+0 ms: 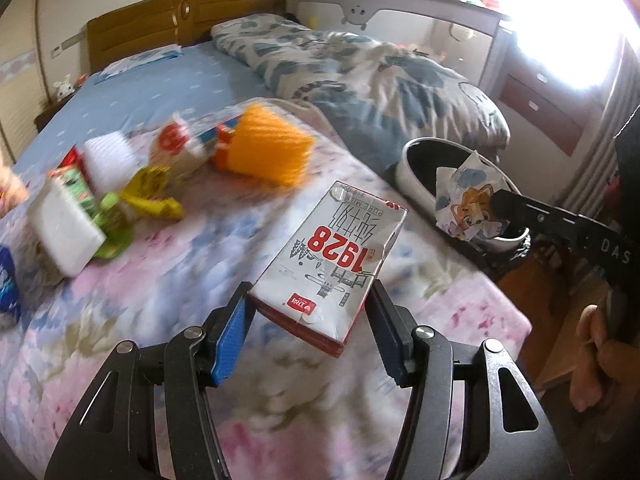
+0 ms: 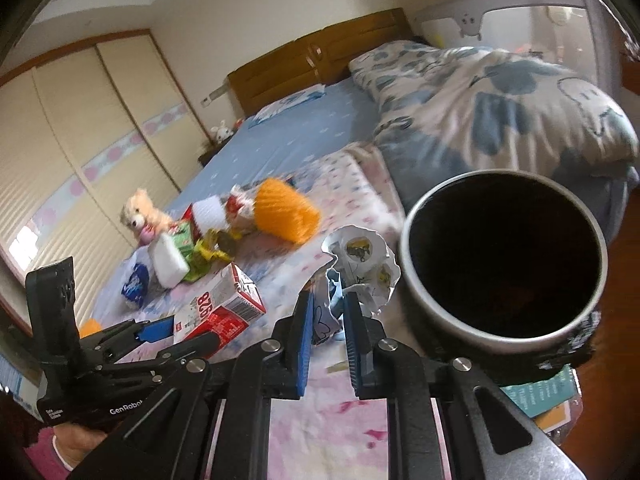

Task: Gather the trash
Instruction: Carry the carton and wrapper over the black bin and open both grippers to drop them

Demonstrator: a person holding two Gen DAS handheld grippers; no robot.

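Crumpled paper (image 2: 356, 276) pinched in our right gripper (image 2: 329, 312), milk carton (image 1: 332, 264) clamped in our left gripper (image 1: 310, 312); we centre each over the bin (image 2: 416, 280), lower right of frame, before letting go.

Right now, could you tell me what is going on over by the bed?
A person is clearing trash off the bed with two handheld grippers. The left gripper holds a milk carton, and the right gripper is shut on a crumpled paper wrapper beside the open trash bin. More litter lies further up the bed, including an orange foam net.
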